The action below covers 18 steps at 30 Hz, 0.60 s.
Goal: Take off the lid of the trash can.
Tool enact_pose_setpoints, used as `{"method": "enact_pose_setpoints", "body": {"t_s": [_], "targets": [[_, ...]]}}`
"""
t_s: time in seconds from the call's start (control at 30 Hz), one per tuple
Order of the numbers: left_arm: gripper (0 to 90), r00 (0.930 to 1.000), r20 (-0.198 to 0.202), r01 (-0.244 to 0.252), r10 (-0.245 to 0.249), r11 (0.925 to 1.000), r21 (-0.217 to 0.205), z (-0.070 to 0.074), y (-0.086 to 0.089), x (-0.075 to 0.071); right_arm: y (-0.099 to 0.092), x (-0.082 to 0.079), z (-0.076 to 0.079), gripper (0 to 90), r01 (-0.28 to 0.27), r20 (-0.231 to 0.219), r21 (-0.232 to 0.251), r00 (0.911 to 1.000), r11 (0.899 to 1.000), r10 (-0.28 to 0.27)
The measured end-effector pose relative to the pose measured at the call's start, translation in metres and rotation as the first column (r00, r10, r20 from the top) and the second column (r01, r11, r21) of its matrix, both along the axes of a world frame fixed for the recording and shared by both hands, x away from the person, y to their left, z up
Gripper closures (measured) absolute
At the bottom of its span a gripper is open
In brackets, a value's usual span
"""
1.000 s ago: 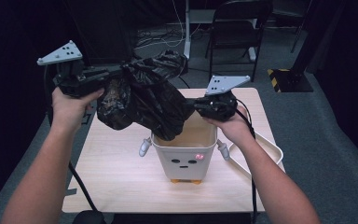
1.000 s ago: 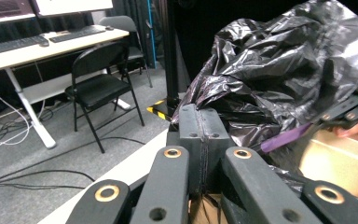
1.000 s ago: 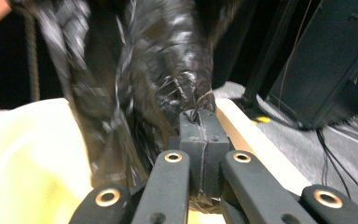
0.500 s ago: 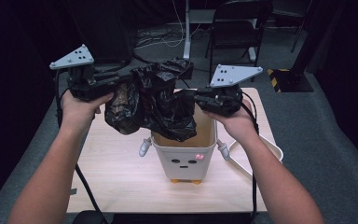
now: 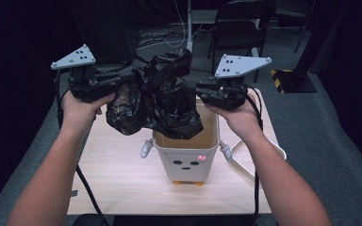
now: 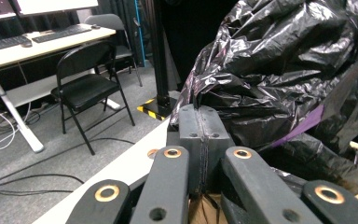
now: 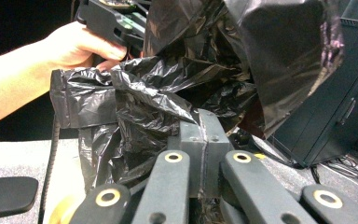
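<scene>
Black bag (image 5: 158, 101) hangs btwn left gripper (image 5: 131, 80) & right gripper (image 5: 199, 89), both clamping it.

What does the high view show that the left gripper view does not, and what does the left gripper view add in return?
High view alone: the white bin with a face on its front, standing on the table, both hands, and the right claw.

Left gripper view alone: a close look at the left claw, jaws pressed shut on plastic, and a desk with a keyboard.

Both: the black bag and a folding chair.
</scene>
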<state>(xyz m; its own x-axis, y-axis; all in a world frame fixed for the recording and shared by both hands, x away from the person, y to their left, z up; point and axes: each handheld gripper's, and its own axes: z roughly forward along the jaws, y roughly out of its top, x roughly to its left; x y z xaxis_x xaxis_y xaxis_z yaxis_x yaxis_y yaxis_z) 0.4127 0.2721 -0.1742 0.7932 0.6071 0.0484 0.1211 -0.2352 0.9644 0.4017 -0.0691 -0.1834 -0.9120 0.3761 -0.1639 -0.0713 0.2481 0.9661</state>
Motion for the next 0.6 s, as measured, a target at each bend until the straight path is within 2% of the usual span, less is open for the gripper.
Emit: {"method": "enact_pose_setpoints", "body": {"t_s": [0.23, 0.6], "targets": [[89.8, 0.9997, 0.017, -0.016, 0.015, 0.9999, 0.004, 0.006, 0.007, -0.006, 0.002, -0.004, 0.012, 90.0, -0.007, 0.021, 0.01, 0.9997, 1.0, 0.007], [89.8, 0.9987, 0.026, -0.044, 0.044, 0.999, 0.003, 0.009, 0.022, -0.018, 0.019, -0.008, 0.024, 90.0, -0.042, 0.047, 0.017, 0.998, 0.999, 0.041]]}}
